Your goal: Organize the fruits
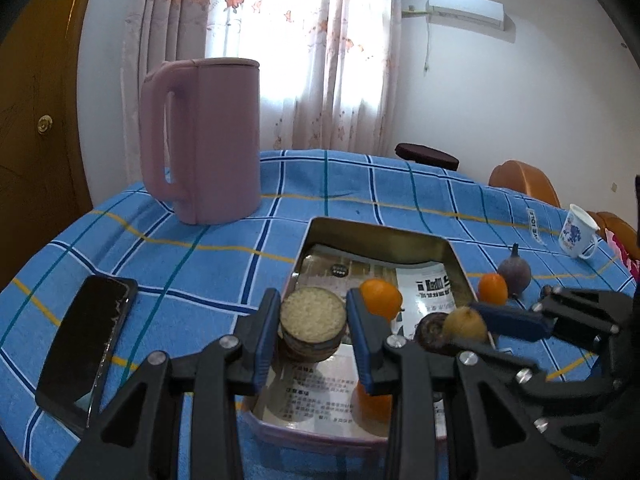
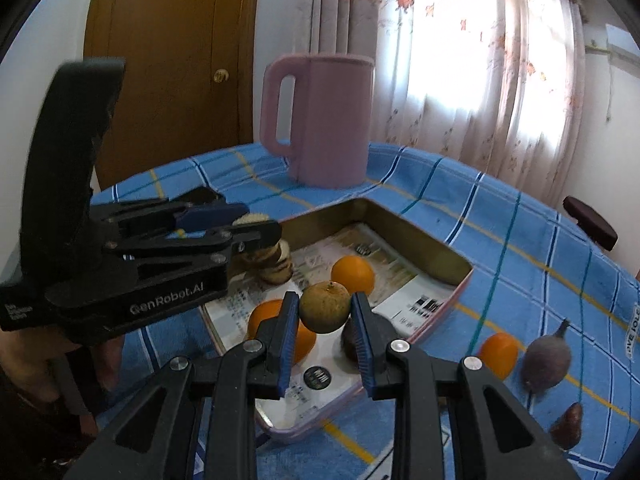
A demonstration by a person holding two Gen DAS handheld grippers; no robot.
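My left gripper [image 1: 313,320] is shut on a brown ridged round fruit with a pale grainy top [image 1: 313,330], held over the near left part of the metal tray [image 1: 380,232]. My right gripper [image 2: 325,314] is shut on a tan-green round fruit [image 2: 325,307] above the tray's [image 2: 420,236] near end. Two oranges [image 2: 353,274] [image 2: 276,332] and a dark brown fruit [image 2: 349,342] lie in the tray. On the cloth right of the tray are another orange [image 2: 498,354], a purple fig [image 2: 546,362] and a small brown fruit [image 2: 566,426].
A pink kettle [image 1: 204,140] stands behind the tray on the blue checked tablecloth. A black phone [image 1: 86,344] lies at the near left. A white printed cup [image 1: 576,232] sits at the far right edge. Chairs stand beyond the table.
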